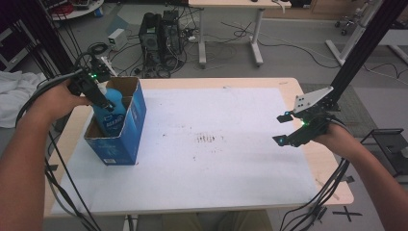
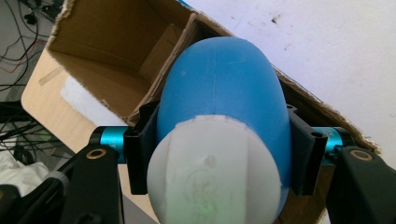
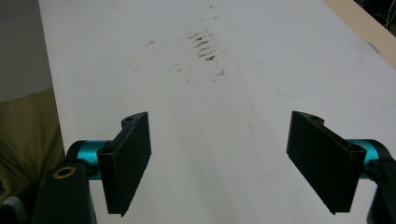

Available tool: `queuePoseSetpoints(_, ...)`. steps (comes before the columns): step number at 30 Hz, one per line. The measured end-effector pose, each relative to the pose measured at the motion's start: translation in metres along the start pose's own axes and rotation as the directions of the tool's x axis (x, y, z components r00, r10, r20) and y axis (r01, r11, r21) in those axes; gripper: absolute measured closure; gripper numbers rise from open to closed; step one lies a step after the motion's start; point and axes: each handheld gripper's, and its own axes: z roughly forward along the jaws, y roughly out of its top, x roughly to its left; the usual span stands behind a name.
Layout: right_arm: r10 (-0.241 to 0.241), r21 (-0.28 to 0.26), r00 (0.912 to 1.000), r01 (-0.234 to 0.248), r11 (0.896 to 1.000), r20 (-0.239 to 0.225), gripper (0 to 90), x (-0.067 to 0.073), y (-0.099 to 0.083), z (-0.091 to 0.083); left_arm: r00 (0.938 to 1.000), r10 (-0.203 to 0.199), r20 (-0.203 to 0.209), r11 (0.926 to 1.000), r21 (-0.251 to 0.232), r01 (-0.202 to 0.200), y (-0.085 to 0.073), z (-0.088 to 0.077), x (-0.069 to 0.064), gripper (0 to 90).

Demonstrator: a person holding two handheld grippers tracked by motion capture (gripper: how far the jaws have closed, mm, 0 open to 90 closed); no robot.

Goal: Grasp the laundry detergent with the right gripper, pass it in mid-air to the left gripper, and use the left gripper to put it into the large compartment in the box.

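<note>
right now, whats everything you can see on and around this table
bottle: one, blue with a white cap, clamped in the left gripper over the open box
box: one, blue outside and brown cardboard inside, top open, at the table's left end
sheet: one, white with dark smudges, covering most of the table
table: one, light wood
computer towers: two, dark, on the floor beyond the table
cloth: one, white, far left
left gripper: one, black, shut on the bottle
right gripper: one, black, jaws open over the sheet with nothing between them
</note>
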Motion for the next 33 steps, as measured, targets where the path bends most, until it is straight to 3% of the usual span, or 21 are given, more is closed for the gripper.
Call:
queuePoseSetpoints(3,0.001,-0.001,1.0,-0.001,1.0,0.002,21.3,0.0,0.0,0.001,1.0,-0.007,0.003,1.0,-0.004,0.007,0.0,0.008,-0.002,38.8)
queuePoseSetpoints(4,0.005,0.003,1.0,-0.005,1.0,0.0,21.3,0.0,-0.001,0.001,0.9998,0.02,0.002,0.9997,0.016,-0.02,0.001,0.008,0.0,38.7)
queuePoseSetpoints(6,0.009,0.004,1.0,-0.009,1.0,0.003,21.3,0.0,-0.001,0.001,0.9994,0.034,0.006,0.9991,0.025,-0.034,0.001,0.012,0.0,38.8)
queuePoseSetpoints(9,0.012,0.002,0.9999,-0.012,1.0,0.004,21.2,0.0,-0.002,0.002,0.9999,0.01,0.012,0.9999,0.001,-0.01,-0.001,0.02,-0.001,38.8)
queuePoseSetpoints(19,0.017,0.003,0.9998,-0.017,1.0,0.009,21.3,-0.001,-0.002,0.004,0.9991,0.031,0.029,0.9991,0.026,-0.032,-0.002,0.038,-0.004,38.8)
queuePoseSetpoints(20,0.019,0.003,0.9998,-0.019,1.0,0.01,21.3,-0.001,-0.002,0.004,0.9983,0.052,0.028,0.9978,0.039,-0.053,-0.002,0.038,-0.002,38.8)
queuePoseSetpoints(22,0.019,0.001,0.9998,-0.019,1.0,0.012,21.3,-0.001,-0.002,0.004,0.999,0.033,0.03,0.9992,0.024,-0.033,-0.003,0.042,-0.004,38.8)
queuePoseSetpoints(24,0.026,0.006,0.9996,-0.026,1.0,0.013,21.3,-0.001,-0.003,0.005,0.9975,0.063,0.034,0.9968,0.047,-0.064,-0.003,0.042,-0.002,38.8)
queuePoseSetpoints(25,0.027,0.01,0.9996,-0.027,1.0,0.011,21.3,-0.001,-0.003,0.004,0.9986,0.04,0.034,0.9989,0.025,-0.04,-0.004,0.045,-0.004,38.8)
queuePoseSetpoints(26,0.031,0.008,0.9994,-0.031,0.999,0.013,21.3,-0.001,-0.003,0.005,0.9984,0.044,0.035,0.9985,0.03,-0.045,-0.003,0.046,-0.004,38.8)
queuePoseSetpoints(27,0.033,0.007,0.9994,-0.033,0.999,0.01,21.2,0.0,-0.003,0.005,0.9957,0.084,0.038,0.9944,0.06,-0.086,-0.003,0.045,-0.001,38.8)
queuePoseSetpoints(28,0.023,0.006,0.9997,-0.023,1.0,0.011,21.2,-0.001,-0.003,0.006,0.9969,0.07,0.035,0.9963,0.047,-0.072,-0.003,0.048,-0.003,38.8)
queuePoseSetpoints(30,0.025,0.008,0.9996,-0.025,1.0,0.013,21.2,0.0,-0.003,0.007,0.9958,0.081,0.043,0.9949,0.056,-0.084,-0.003,0.05,-0.003,38.8)
queuePoseSetpoints(31,0.027,0.011,0.9995,-0.028,1.0,0.013,21.3,0.0,-0.002,0.008,0.9973,0.06,0.043,0.9975,0.036,-0.061,-0.003,0.053,-0.005,38.8)
queuePoseSetpoints(32,0.028,0.012,0.9995,-0.028,1.0,0.01,21.3,0.0,-0.003,0.008,0.9941,0.097,0.048,0.9927,0.067,-0.1,-0.003,0.053,-0.003,38.8)
queuePoseSetpoints(33,0.027,0.012,0.9996,-0.027,1.0,0.011,21.3,0.0,-0.003,0.008,0.9941,0.096,0.051,0.9929,0.067,-0.099,-0.003,0.054,-0.003,38.8)
